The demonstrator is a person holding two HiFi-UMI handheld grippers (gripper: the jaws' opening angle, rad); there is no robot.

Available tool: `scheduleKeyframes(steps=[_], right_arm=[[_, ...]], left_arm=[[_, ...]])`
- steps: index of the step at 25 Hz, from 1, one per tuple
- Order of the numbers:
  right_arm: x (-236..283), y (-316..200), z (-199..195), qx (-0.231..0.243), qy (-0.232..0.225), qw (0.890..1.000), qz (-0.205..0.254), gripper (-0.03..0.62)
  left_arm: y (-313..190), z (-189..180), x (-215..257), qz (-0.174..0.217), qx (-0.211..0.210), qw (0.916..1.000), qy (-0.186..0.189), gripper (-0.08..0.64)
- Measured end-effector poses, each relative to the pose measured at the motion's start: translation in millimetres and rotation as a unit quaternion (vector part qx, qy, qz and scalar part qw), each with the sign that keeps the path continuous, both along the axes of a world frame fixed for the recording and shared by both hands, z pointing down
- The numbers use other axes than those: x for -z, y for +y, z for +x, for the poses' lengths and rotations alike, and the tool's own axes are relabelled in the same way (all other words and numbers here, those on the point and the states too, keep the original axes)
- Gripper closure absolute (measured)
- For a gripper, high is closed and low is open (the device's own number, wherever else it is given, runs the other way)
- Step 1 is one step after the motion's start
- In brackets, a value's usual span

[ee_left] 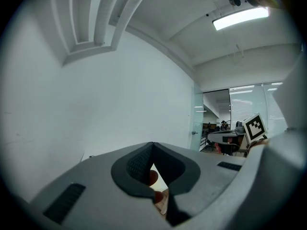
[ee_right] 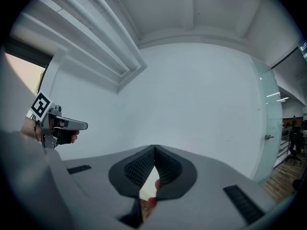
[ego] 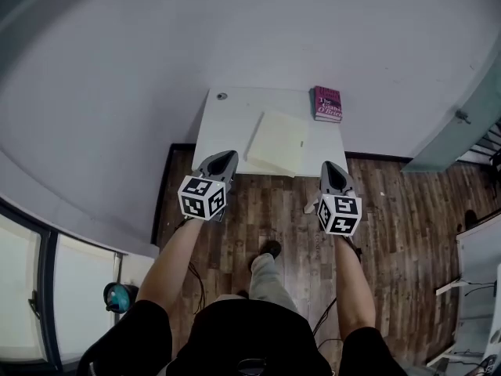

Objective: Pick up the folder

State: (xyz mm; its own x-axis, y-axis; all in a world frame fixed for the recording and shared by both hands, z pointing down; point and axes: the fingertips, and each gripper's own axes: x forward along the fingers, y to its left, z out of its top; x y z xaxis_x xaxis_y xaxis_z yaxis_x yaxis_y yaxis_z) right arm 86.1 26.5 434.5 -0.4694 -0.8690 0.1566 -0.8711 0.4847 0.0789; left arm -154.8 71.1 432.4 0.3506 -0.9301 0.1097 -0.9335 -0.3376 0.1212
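A pale yellow folder lies flat on the small white table, its near corner at the table's front edge. My left gripper is shut and empty, its tips over the table's front edge just left of the folder. My right gripper is shut and empty, at the front right corner of the table, right of the folder. In the left gripper view the shut jaws point at the white wall. The right gripper view shows its shut jaws and the left gripper off to the left.
A purple book lies at the table's far right corner. The table stands against a white wall. Wood floor is under my legs. A glass door is at right, windows at left.
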Motion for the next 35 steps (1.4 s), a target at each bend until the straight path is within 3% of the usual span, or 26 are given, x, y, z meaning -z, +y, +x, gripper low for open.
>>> scheduleKeyframes(steps=[15, 20, 26, 35], right_arm=[[-10, -168, 1, -0.023, -0.004, 1.000, -0.020, 0.569], [-5, -221, 15, -0.033, -0.006, 0.999, -0.017, 0.569], [-5, -265, 31, -0.043, -0.021, 0.999, -0.022, 0.569], [-20, -293, 50, -0.053, -0.035, 0.997, -0.036, 0.569]], left_arm=[[-179, -6, -15, -0.027, -0.018, 0.9995, 0.003, 0.546], [-234, 2, -18, -0.039, -0.025, 0.9988, -0.017, 0.546], [-277, 6, -22, -0.047, -0.021, 0.9984, -0.023, 0.546], [-304, 7, -33, -0.057, -0.016, 0.9979, -0.025, 0.546]])
